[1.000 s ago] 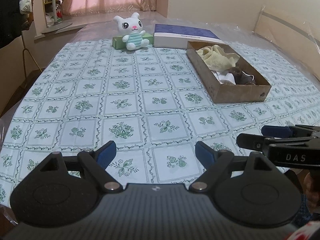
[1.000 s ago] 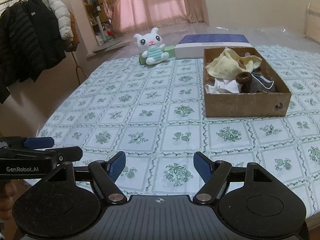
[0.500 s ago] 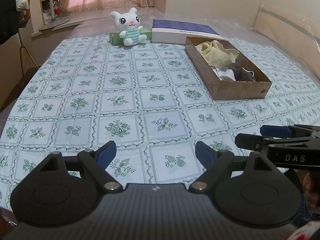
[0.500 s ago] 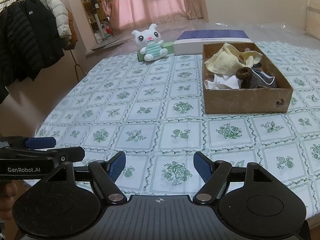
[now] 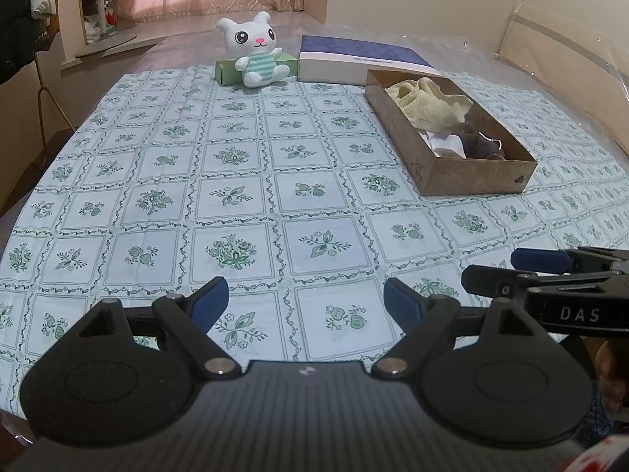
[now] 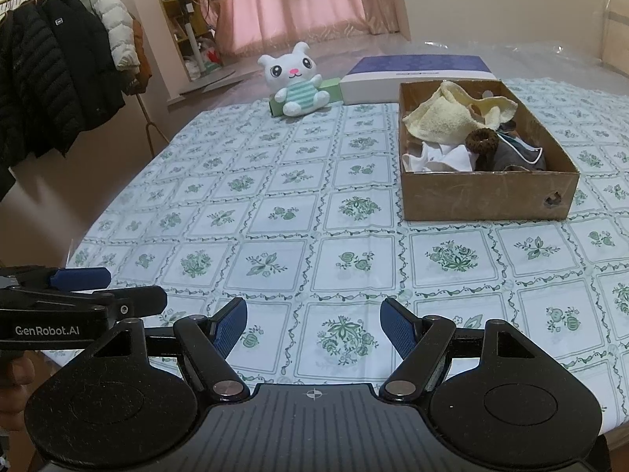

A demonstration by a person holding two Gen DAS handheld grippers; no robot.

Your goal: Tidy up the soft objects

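Note:
A white plush bunny [image 5: 254, 55] in a striped green shirt sits at the far end of the table, leaning on a green box [image 5: 228, 70]; it also shows in the right wrist view [image 6: 295, 80]. A brown cardboard box [image 5: 468, 173] at the right holds a yellow towel [image 5: 428, 100], white cloth and dark items; in the right wrist view the box [image 6: 487, 196] also shows a brown hair tie [image 6: 481, 141]. My left gripper [image 5: 306, 303] is open and empty above the near table edge. My right gripper [image 6: 313, 324] is open and empty beside it.
A blue-and-white flat box [image 5: 361, 61] lies behind the cardboard box. The table carries a green floral cloth [image 5: 236, 196]. Coats [image 6: 51, 78] hang on a rack at the left. Pink curtains [image 6: 306, 0] hang at the back.
Both grippers have shifted slightly, so the table scene sits a little differently in view. Both stay open and empty. No object has moved.

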